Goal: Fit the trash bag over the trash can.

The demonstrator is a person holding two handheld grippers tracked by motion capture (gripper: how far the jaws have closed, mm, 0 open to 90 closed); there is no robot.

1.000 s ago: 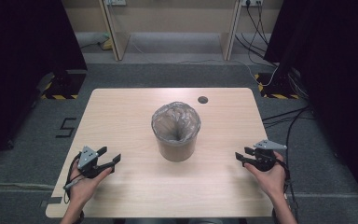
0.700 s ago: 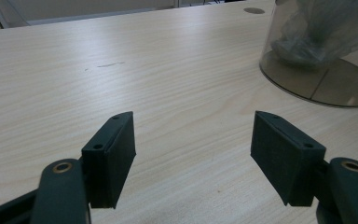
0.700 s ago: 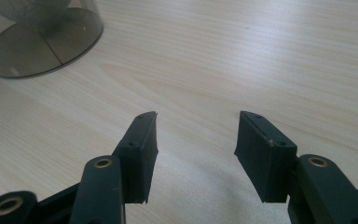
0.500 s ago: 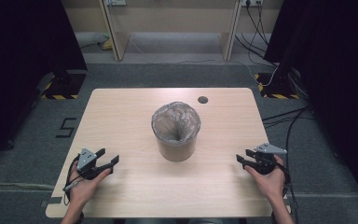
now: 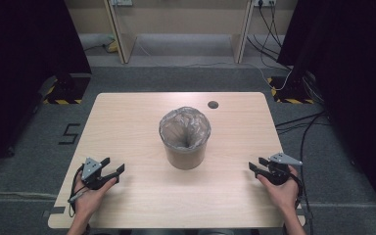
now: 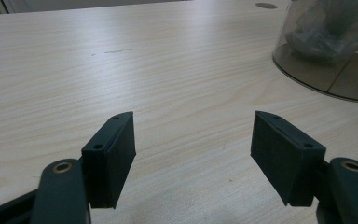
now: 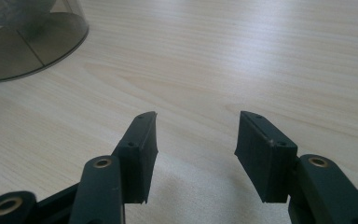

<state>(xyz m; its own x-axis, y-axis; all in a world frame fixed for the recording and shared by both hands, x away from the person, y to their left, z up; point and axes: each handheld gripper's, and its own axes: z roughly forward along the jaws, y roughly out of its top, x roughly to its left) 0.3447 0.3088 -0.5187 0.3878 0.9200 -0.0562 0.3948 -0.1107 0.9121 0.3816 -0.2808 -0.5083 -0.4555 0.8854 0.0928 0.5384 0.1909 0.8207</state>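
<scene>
Bin: translucent grey plastic bin lined with a crinkled thin bag [image 5: 184, 138] stood mid-surface [image 5: 127, 117] | left gripper [image 5: 110, 172] fingers apart, empty | right gripper [image 5: 255, 166] fingers apart, empty | handling: likely light, liner soft; grip bag's rim.

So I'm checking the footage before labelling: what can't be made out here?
- Bin bottom, high view: hidden by the bag liner.
- Bin top, left gripper view: cut off by the frame edge.
- Small dark disc on the table, high view: too small to identify.
</scene>
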